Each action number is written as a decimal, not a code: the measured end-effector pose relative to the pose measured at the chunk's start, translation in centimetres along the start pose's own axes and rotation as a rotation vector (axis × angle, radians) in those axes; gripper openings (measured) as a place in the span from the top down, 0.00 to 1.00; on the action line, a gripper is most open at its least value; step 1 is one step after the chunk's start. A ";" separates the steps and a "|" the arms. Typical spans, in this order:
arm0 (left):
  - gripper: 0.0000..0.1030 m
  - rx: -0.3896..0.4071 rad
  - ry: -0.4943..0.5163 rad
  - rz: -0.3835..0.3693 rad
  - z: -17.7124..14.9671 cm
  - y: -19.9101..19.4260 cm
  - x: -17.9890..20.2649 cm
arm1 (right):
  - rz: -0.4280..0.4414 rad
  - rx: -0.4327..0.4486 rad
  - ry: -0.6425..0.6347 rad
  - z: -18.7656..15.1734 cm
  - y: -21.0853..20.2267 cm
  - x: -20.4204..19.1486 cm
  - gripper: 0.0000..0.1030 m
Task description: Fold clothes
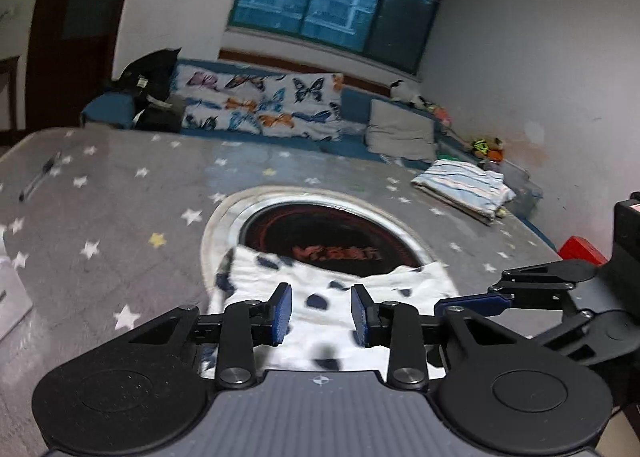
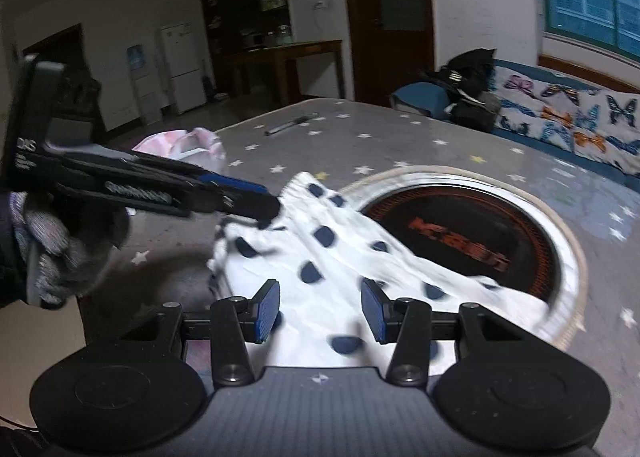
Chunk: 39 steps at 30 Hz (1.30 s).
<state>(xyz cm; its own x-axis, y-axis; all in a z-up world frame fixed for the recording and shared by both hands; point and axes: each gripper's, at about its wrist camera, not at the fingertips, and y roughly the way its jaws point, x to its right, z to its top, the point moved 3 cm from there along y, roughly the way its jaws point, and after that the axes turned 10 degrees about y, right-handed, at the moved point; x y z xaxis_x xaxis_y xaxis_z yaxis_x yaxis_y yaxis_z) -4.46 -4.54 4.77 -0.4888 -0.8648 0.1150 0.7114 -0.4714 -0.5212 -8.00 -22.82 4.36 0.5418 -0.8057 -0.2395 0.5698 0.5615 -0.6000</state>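
Garment in work: white cloth with dark blue spots (image 2: 344,257), lying rumpled on the grey star-print table cover (image 1: 120,193), partly over the round inset burner (image 1: 332,233) at the table's middle.
Left gripper (image 1: 321,311): jaws parted over the cloth, pads not pressing it.
Right gripper (image 2: 320,307): jaws apart above the same cloth, gripping nothing.
Done so far: one folded striped garment (image 1: 464,185) rests at the table's far edge.
Spotted cloth's progress: it looks bunched rather than squared; flattening and folding appear still to come.
Waiting: a pink garment (image 2: 188,143) sits unfolded at another edge.
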 end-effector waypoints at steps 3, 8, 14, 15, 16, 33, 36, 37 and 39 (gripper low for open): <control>0.67 -0.024 -0.016 0.002 -1.4 0.2 -0.5 | 0.019 -0.017 -0.036 -0.1 1.3 -1.2 0.56; 0.67 -0.023 -0.017 0.002 -2.8 0.1 -1.0 | 0.027 -0.056 -0.091 -1.2 2.8 -2.6 0.56; 0.67 0.010 -0.020 -0.009 -2.9 -0.8 -1.1 | 0.005 -0.064 -0.153 -1.7 2.8 -3.7 0.56; 0.67 0.025 -0.025 -0.006 -2.7 -1.1 -1.2 | 0.004 -0.055 -0.156 -1.5 2.7 -3.7 0.56; 0.67 0.041 -0.033 -0.003 -2.6 -1.4 -1.3 | 0.006 -0.040 -0.153 -1.1 2.4 -3.8 0.56; 0.63 0.053 -0.147 0.075 -3.0 -2.9 -4.0 | -0.014 -0.032 -0.355 -0.6 3.5 -8.1 0.54; 0.54 0.062 -0.176 0.080 -2.9 -3.4 -4.3 | -0.033 -0.055 -0.417 -1.0 4.8 -9.4 0.53; 0.53 0.064 -0.185 0.082 -2.9 -3.6 -4.4 | -0.047 -0.063 -0.440 -1.2 5.4 -9.8 0.53; 0.44 0.063 -0.212 0.090 -3.0 -3.9 -4.7 | -0.074 -0.076 -0.493 -1.7 6.3 -10.4 0.53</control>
<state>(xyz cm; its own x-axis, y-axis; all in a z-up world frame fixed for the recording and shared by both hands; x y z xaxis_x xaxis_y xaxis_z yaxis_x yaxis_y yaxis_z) -6.47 1.86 3.70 -0.3098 -0.9175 0.2494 0.7807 -0.3952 -0.4840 -11.08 -11.17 1.81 0.7394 -0.6475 0.1844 0.5813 0.4758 -0.6601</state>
